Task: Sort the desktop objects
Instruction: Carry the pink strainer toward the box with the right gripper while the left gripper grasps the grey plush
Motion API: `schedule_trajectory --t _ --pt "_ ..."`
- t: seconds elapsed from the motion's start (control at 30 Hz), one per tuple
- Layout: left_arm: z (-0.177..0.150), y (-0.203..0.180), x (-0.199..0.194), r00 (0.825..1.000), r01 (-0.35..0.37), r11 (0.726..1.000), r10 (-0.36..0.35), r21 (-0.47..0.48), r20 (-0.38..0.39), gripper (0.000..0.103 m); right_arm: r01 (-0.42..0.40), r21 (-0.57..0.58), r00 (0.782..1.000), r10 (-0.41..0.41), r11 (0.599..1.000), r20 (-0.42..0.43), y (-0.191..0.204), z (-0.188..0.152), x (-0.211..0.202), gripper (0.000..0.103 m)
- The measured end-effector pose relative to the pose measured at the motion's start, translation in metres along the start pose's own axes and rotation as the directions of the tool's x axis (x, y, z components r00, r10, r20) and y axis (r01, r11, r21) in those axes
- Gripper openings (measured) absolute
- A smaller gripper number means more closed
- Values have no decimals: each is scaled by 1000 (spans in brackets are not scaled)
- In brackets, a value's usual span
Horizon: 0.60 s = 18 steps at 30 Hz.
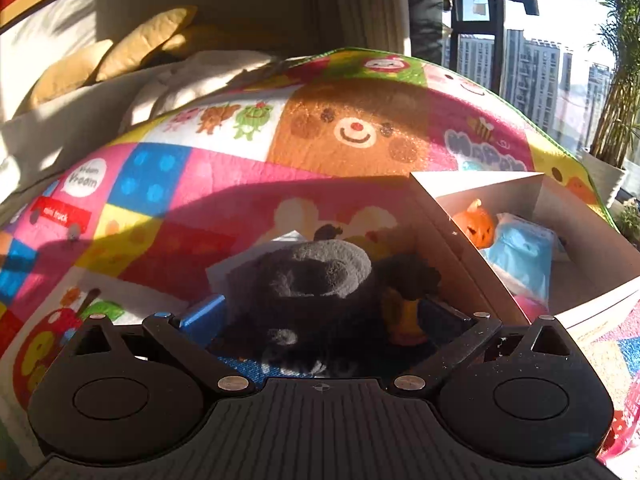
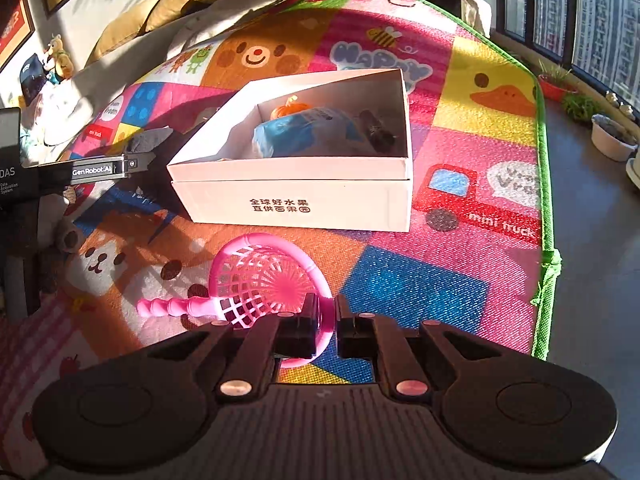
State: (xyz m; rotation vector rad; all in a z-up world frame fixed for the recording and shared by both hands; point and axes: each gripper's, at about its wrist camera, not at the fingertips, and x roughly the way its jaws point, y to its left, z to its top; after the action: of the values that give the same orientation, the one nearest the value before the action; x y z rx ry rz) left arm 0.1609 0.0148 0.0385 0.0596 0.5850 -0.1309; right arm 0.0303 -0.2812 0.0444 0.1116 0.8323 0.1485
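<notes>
**Pink scoop pinched at the rim, dark plush between the other jaws**

In the left wrist view, the left gripper (image 1: 320, 320) filled the bottom of the frame with its jaws spread wide around a dark grey plush toy (image 1: 316, 280). Whether the pads pressed on it could not be told, since the fur hid the fingertips. The toy's shape was hard to read; a yellow-orange part showed at its right side. Right of it stood the white box (image 1: 592, 216), cut off by the frame's right edge, with an orange pumpkin figure (image 1: 476, 224) and a blue packet (image 1: 524, 256) inside.

In the right wrist view, the left gripper's arm reached in from the left edge, its tip hidden behind the box corner. At centre the white box (image 2: 296, 204) sat on the colourful play mat (image 2: 416, 280), the blue packet (image 2: 296, 132) half shadowed within. At lower centre, the right gripper (image 2: 328, 316) was closed on the rim of a pink plastic scoop net (image 2: 256, 280), whose handle pointed left.
</notes>
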Motion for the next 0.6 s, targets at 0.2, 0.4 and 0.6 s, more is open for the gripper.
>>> schedule_trajectory --t 0.2,0.4,0.6 --pt "18 5 23 999 -34 988 27 -150 -44 103 7 83 999 -11 997 47 -22 -7 0 28" --pt "20 -5 29 995 -72 995 67 -71 -69 91 -15 74 998 11 997 65 -11 -12 -2 36" --pt "10 -1 -10 998 -49 998 48 -29 -36 58 5 48 992 -11 999 128 -6 -11 -21 53"
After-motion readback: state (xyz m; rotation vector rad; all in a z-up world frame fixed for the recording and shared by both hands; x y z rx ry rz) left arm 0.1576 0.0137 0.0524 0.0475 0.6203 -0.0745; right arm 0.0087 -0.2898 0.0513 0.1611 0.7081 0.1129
